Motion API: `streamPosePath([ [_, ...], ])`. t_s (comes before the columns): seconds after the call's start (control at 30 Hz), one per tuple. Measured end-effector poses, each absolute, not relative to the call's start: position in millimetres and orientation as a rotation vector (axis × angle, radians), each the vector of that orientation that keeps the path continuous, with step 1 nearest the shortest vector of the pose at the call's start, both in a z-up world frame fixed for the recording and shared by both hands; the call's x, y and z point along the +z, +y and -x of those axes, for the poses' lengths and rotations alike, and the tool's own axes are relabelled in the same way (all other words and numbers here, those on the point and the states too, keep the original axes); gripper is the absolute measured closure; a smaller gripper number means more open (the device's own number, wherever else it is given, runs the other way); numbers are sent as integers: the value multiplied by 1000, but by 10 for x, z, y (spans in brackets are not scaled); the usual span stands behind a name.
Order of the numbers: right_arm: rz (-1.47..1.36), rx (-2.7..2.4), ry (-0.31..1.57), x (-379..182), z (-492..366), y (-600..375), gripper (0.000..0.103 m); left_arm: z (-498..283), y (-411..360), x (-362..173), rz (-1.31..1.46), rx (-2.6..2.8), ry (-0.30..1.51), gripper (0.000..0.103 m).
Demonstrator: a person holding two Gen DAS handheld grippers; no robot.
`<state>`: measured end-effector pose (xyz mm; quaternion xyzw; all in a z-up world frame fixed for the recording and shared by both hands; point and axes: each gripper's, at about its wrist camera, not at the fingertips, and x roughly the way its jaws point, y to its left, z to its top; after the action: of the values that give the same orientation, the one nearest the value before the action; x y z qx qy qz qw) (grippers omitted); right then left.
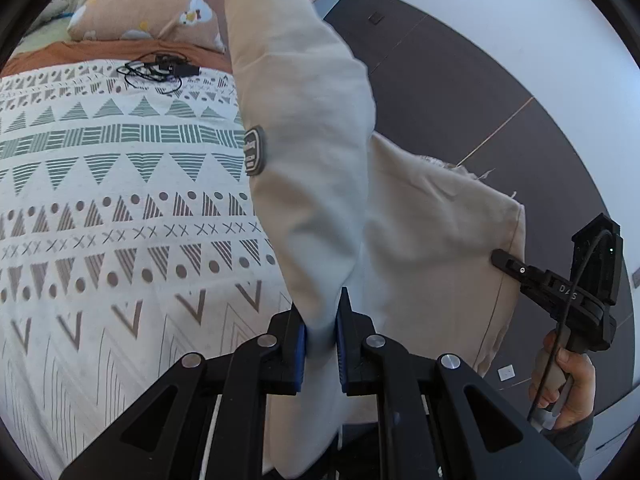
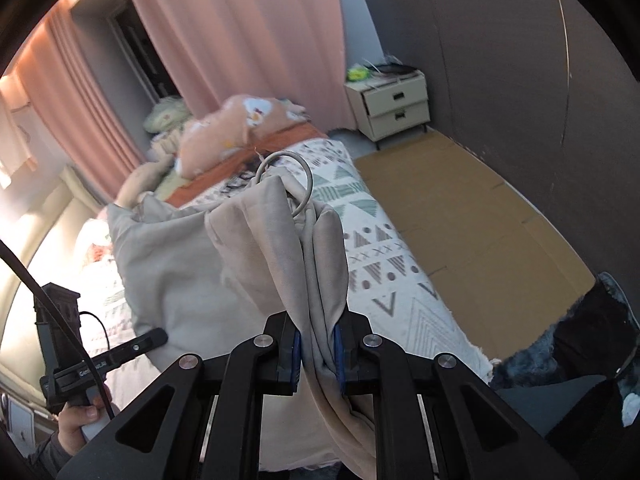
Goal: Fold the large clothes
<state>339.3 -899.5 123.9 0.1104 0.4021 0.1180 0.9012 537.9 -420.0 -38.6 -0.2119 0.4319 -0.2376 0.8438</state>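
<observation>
1. While both grippers pinch it, the beige garment (image 1: 312, 184) hangs in the air over the patterned bedspread (image 1: 100, 200).
2. Left gripper (image 1: 321, 340): jaws nearly closed, blue pads clamped on a bunched fold.
3. Right gripper (image 2: 317, 354): jaws nearly closed on gathered cloth beside a drawcord (image 2: 306, 184).
4. A cable (image 1: 160, 70) lies on the bed near the pillow (image 1: 140, 16).

Bedroom interior. A bed (image 2: 384, 248) with a geometric-patterned cover runs from near to far; pillows (image 2: 240, 128) lie at its far end, and a black cable (image 1: 160, 70) rests on the cover. Pink curtains (image 2: 240, 32) hang behind the bed, daylight entering at left. A cream two-drawer nightstand (image 2: 390, 106) stands at far right against a dark grey wall (image 2: 520, 60). Cardboard (image 2: 480, 216) covers the floor right of the bed.
</observation>
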Motion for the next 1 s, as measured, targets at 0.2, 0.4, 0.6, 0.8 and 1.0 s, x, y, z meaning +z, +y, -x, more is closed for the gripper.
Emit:
streamPosePath([
  [0.2, -197, 182, 918, 1108, -3975, -8890, 94, -5897, -4223, -742, 442, -500, 983, 89],
  [0.4, -177, 144, 993, 873, -4584, -8713, 94, -6287, -4182, -1166, 458, -474, 1053, 89],
  [0.6, -157, 39, 1066, 464, -5131, -8498, 87, -6574, -4111, -1660, 506, -422, 1178, 78],
  [0.8, -200, -76, 1066, 303, -5075, -8494, 17, -6503, -4088, -1834, 536, -423, 1192, 21],
  [1.0, -248, -126, 1020, 578, -4432, -8615, 17, -6248, -4132, -1730, 480, -462, 1183, 21],
])
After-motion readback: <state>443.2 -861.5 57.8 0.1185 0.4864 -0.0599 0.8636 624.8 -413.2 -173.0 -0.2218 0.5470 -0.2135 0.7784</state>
